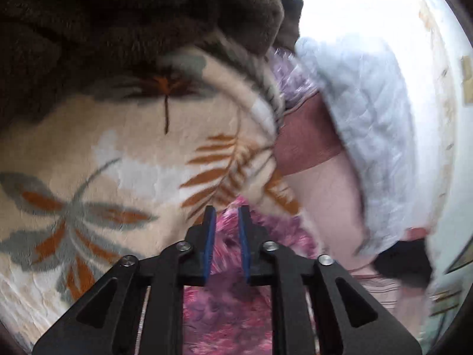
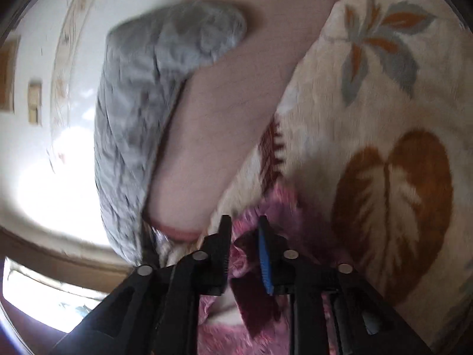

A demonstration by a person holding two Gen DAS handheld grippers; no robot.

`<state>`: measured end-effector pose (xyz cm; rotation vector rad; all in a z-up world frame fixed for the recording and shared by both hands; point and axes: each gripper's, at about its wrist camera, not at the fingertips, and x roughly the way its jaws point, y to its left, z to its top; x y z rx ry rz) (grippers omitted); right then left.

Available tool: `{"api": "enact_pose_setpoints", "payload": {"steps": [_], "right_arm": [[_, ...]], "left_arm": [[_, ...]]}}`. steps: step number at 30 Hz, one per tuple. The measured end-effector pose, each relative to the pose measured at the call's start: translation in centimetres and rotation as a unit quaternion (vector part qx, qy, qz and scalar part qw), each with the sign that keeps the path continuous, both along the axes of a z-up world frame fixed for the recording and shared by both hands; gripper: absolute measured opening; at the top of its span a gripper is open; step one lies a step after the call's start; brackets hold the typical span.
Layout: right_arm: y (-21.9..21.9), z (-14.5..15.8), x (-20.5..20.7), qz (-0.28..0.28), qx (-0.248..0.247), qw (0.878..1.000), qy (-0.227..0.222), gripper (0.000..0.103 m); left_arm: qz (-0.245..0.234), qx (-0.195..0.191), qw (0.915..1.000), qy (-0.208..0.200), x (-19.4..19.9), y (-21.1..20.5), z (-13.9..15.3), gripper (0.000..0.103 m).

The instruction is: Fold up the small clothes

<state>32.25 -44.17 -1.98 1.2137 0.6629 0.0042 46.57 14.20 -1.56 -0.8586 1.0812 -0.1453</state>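
A small pink and purple patterned garment (image 1: 227,304) lies on a cream blanket with leaf prints (image 1: 124,153). My left gripper (image 1: 227,211) is shut on the garment's edge, cloth bunched between its blue pads. In the right wrist view the same pink garment (image 2: 260,304) is pinched by my right gripper (image 2: 244,222), jaws narrow with cloth between them. The cream blanket (image 2: 384,118) lies to the right there. Both views are motion-blurred.
A light grey quilted cover (image 1: 363,124) and a pink sheet (image 1: 325,195) lie right of the blanket. A dark brown fleece (image 1: 118,14) lies at the far side. A white wall and bright window (image 2: 59,177) are at left in the right wrist view.
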Motion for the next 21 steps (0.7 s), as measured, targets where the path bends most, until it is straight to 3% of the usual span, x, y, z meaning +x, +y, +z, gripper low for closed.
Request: {"api": "enact_pose_setpoints", "payload": {"steps": [1,2,3,7,12,14,17,19,20,21], "right_arm": [[-0.4,0.5,0.0,0.002,-0.017,1.000,-0.005,0.030],[-0.5,0.9,-0.2,0.015,-0.043,0.999,-0.003,0.038],[-0.4,1.3,-0.3,0.037,-0.078,0.996,0.002,0.041],[0.9,1.5,-1.0,0.087,-0.170,0.981,0.028,0.045],[3.4,1.0,-0.1,0.125,-0.204,0.970,0.034,0.057],[5.1,1.2,0.9,0.151,-0.247,0.956,0.036,0.064],[7.6,0.9,2.8,0.191,-0.315,0.929,0.041,0.064],[8.6,0.6,3.4,0.200,-0.353,0.913,0.050,0.055],[8.9,0.5,3.7,0.206,-0.362,0.908,0.055,0.029],[9.0,0.3,4.0,0.213,-0.369,0.903,0.062,0.003]], "left_arm": [[-0.017,0.005,0.9998,-0.006,-0.1,0.2,0.4,0.032],[-0.043,0.027,0.9986,-0.012,-0.5,0.2,0.7,0.047],[-0.066,0.051,0.9964,-0.018,-1.0,0.0,0.9,0.053],[-0.137,0.079,0.9874,-0.014,-2.8,-1.3,-0.5,0.054],[-0.166,0.078,0.9827,0.028,-3.2,-3.5,-3.7,0.054],[-0.177,0.086,0.9798,0.036,-3.0,-4.8,-4.4,0.054],[-0.176,0.111,0.9776,0.032,-2.5,-6.1,-4.4,0.053],[-0.175,0.131,0.9756,0.021,-2.3,-6.7,-3.9,0.042],[-0.175,0.139,0.9745,0.015,-2.2,-7.0,-3.7,0.016],[-0.177,0.143,0.9737,0.013,-2.2,-7.1,-3.4,0.006]]}}
